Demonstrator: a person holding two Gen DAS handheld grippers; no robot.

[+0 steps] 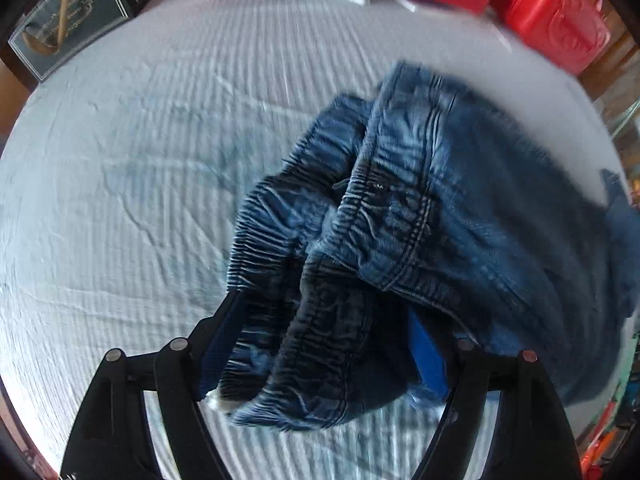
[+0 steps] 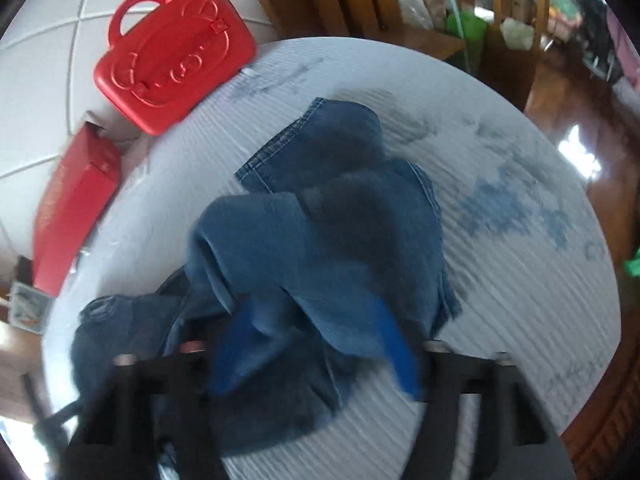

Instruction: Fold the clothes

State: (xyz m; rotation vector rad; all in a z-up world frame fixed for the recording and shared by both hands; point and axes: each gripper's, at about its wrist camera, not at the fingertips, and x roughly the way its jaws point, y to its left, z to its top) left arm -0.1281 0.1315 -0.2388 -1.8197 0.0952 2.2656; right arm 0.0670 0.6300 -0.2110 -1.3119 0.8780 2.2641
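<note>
One pair of blue denim jeans (image 1: 404,216) is seen bunched in a crumpled heap on a bench covered with one white ribbed cloth (image 1: 140,184), the gathered elastic waistband (image 1: 276,216) being turned toward the left wrist camera and one stitched leg hem (image 2: 280,148) lying at the far end in the right wrist view. The left tool (image 1: 320,332) is seen with its two fingers spread wide, and the waistband fabric is draped between them; whether the cloth is actually pinched cannot be told. The right tool (image 2: 316,340) is likewise seen spread wide, with denim folds heaped over and between its two blue-padded fingers (image 2: 394,344), and a firm grip cannot be confirmed through the blur. Beyond the jeans, three things are counted along the far edge of the bench: one red plastic case (image 2: 176,56) with a handle, one red carton (image 2: 72,208) beside it, and one dark printed box (image 1: 76,16) at the corner.
</note>
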